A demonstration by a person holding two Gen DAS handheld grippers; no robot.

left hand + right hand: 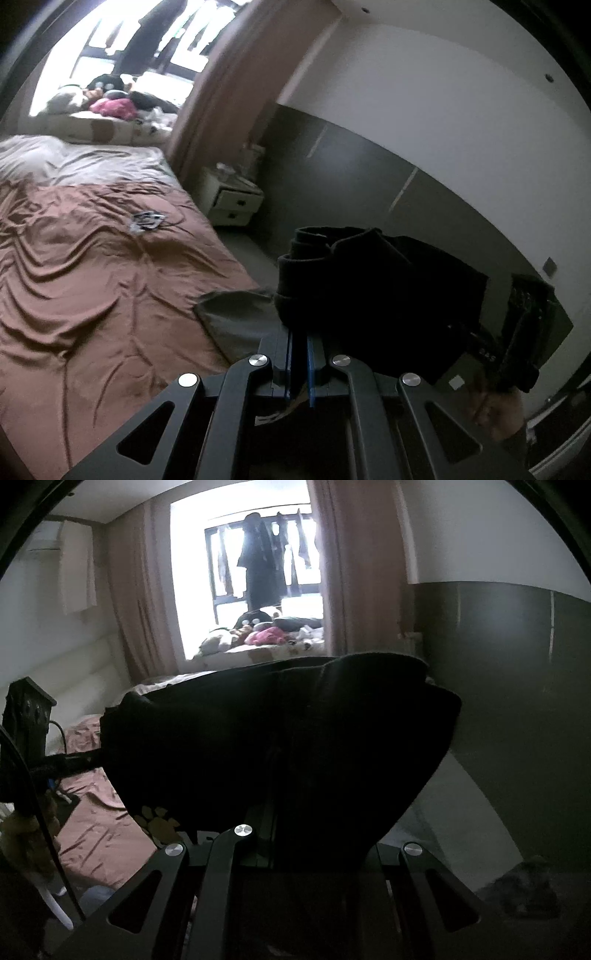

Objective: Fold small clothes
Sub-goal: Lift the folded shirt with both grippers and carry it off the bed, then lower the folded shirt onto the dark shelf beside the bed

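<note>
While both grippers hold the dark garment [380, 280] up in the air beside the bed [92, 258], the left gripper [299, 339] has its fingers pinched together on one edge. The right gripper [271, 812] is buried under bunched cloth — I cannot tell its fingers' state. If either hold is thin, the garment could slip out and drop past the bed's edge — or the bunched folds could set crooked.

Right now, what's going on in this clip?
A person with a handheld claw in each hand is holding a small black fabric garment up in the air beside a bed with a rumpled brown sheet. The left claw is closed on one edge of it, near a thick rolled band. The right claw appears closed on another part, its tips hidden by cloth. The garment hangs bunched, not yet laid flat or folded.
</note>
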